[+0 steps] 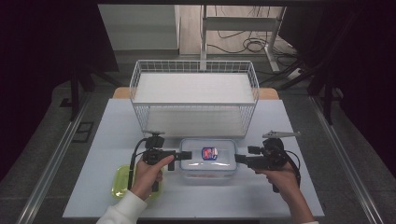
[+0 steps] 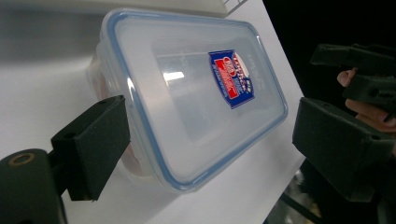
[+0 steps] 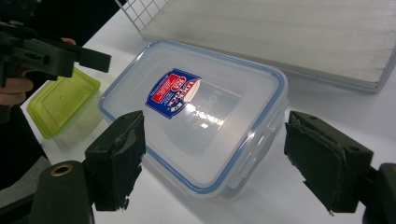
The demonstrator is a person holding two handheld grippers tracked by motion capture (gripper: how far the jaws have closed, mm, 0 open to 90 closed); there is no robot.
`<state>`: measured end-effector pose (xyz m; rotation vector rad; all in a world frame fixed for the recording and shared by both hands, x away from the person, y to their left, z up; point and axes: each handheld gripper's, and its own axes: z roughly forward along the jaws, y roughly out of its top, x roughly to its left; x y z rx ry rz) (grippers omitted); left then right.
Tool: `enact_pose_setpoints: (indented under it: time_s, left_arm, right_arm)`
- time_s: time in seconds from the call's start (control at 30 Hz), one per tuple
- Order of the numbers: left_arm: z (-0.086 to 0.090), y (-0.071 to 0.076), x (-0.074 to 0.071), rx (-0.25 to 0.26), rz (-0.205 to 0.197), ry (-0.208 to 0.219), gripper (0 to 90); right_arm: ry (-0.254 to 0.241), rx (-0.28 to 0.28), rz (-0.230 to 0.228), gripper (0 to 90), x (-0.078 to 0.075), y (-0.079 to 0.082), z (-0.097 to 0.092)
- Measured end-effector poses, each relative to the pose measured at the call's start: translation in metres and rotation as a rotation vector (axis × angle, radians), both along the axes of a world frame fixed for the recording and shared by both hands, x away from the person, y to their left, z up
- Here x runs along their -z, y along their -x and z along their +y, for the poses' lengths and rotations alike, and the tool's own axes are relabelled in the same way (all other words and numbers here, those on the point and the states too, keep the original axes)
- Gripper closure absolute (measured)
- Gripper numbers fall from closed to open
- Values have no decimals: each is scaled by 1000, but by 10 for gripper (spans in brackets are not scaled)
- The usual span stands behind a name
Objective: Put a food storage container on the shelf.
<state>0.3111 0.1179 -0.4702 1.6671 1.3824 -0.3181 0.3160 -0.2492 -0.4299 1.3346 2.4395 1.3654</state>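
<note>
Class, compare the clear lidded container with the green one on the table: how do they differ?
The clear container is larger than the green container. The clear one's lid has a blue seal and a red-and-blue label; the green one's is plain. The clear one lies between both open claws; the green one sits aside. Both are lidded and rectangular.

The clear container's point(image 3: 196, 116) red-and-blue label point(image 3: 173, 92) is too blurred to read.

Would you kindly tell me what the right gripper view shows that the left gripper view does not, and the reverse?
The right gripper view alone shows the green container beside the clear lidded box, plus the wire rack's wooden shelf behind it. The left gripper view alone shows the right hand-held gripper with fingertips behind it. Both share the clear box with its blue-rimmed lid and red-and-blue label, lying on the white table between wide-open jaws.
</note>
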Motion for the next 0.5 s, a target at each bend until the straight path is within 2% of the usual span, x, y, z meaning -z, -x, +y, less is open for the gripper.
enact_pose_setpoints:
  time_s: [0.1,0.2,0.23,0.3,0.37,0.5]
  left_arm:
    - [-1,-7,6,5,30,18,109]
    - [0,-12,12,18,53,4,116]
    - [-2,-13,14,5,65,20,120]
    - [-1,-15,18,22,76,2,124]
    - [0,-17,21,28,88,7,126]
    - [1,-22,27,20,114,7,127]
  right_arm:
    - [0,1,-2,207,0,0,-1]
    - [1,3,-3,207,0,0,-2]
    - [1,4,-3,207,0,0,-2]
    - [2,4,-3,207,0,-1,-3]
    - [2,6,0,207,0,-1,-4]
    - [5,11,7,208,2,-1,-5]
